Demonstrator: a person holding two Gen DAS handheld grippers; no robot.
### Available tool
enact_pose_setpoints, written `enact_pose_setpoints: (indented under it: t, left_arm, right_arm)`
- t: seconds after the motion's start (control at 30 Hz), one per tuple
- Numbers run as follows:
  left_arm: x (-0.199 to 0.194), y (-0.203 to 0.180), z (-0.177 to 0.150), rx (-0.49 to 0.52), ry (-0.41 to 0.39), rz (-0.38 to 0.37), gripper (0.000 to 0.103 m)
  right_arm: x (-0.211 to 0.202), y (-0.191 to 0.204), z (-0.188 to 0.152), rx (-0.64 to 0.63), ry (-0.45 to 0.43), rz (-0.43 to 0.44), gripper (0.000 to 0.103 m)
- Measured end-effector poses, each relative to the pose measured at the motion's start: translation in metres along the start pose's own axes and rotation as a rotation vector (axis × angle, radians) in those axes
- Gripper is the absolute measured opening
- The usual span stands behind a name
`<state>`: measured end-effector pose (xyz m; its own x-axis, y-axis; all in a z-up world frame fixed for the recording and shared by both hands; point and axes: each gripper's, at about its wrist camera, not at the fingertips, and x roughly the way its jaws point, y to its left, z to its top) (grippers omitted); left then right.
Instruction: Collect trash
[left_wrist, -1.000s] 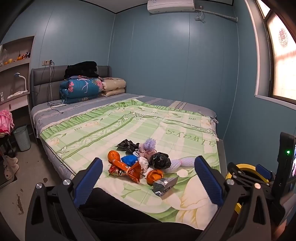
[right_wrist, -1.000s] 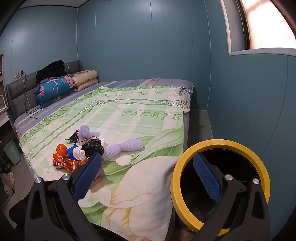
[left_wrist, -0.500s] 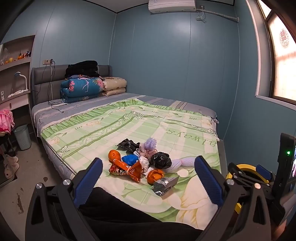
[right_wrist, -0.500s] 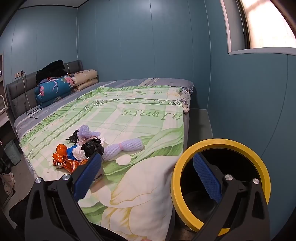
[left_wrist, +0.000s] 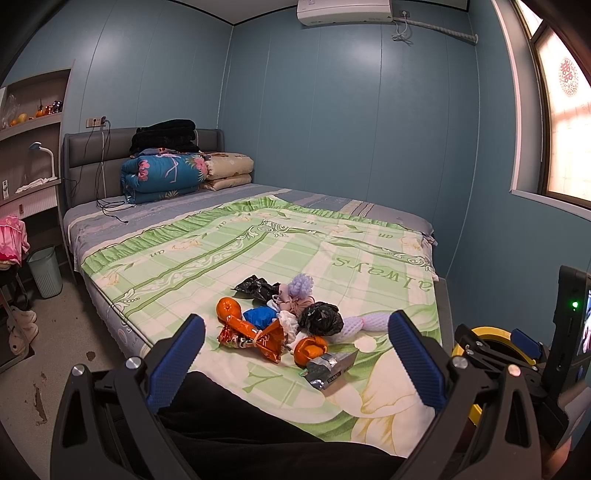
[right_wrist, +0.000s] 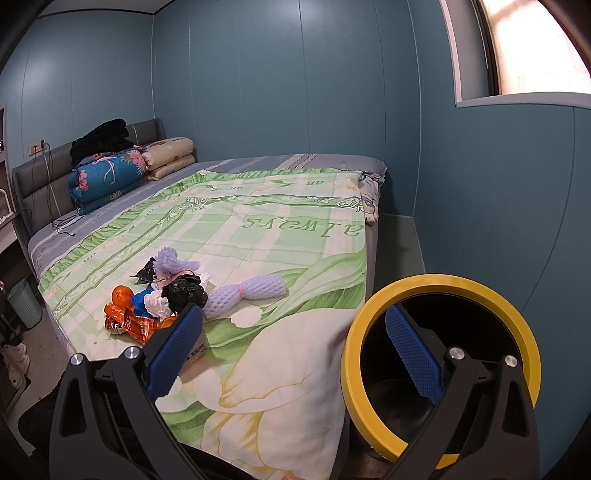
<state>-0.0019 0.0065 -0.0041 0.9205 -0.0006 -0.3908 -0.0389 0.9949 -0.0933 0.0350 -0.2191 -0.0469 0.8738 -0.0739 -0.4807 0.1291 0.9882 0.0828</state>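
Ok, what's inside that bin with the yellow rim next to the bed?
Through the yellow rim the bin's inside looks dark, with only a bare dark floor showing. One finger of the right tongs covers part of it, so trash there can't be ruled out.

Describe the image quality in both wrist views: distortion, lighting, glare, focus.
Left wrist view: strong fisheye bending of the walls, dark vignette in the corners, the window glows warm but keeps its pattern, and the trash pile is sharp. Right wrist view: same bending, the window is blown out to near white, and the yellow-rimmed bin is clear though dark inside.
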Motion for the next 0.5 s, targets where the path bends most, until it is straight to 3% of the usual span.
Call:
enact_pose_setpoints:
  t: [0.5]
  left_arm:
    - [-0.0020, -0.0013, 0.0009, 0.001, -0.001, 0.001, 0.096]
  right_arm:
    - [0.0000, -0.0003, -0.0001, 0.001, 0.004, 0.001, 0.095]
